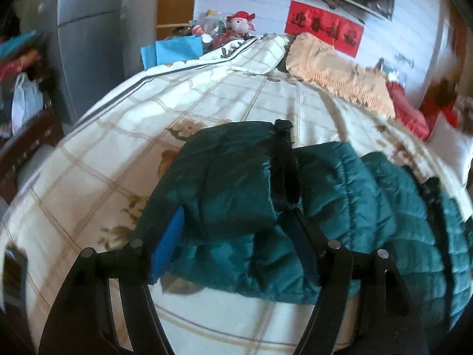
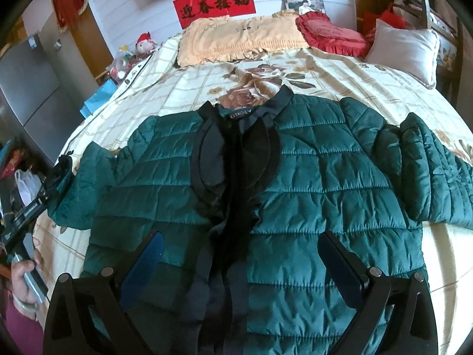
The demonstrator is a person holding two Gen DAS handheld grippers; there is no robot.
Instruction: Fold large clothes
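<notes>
A dark green quilted jacket [image 2: 310, 183] with black trim lies front-up and spread out on the bed, collar toward the pillows. My right gripper [image 2: 239, 245] is open and hovers over the jacket's lower front, empty. My left gripper [image 1: 236, 222] is open, with its blue-padded fingers [image 1: 168, 242] on either side of the jacket's left sleeve [image 1: 224, 186] near the black cuff [image 1: 282, 136]; the pads do not pinch the sleeve. The left gripper also shows at the left edge of the right wrist view [image 2: 56, 171], at that sleeve's end.
The bed has a cream floral quilt [image 2: 340, 71]. A peach pillow [image 2: 236, 38], a red cushion [image 2: 328, 35] and a white pillow [image 2: 405, 50] lie at its head. A grey fridge [image 1: 88, 38], a blue box [image 1: 174, 50] and a plush toy [image 1: 241, 22] stand beside the bed.
</notes>
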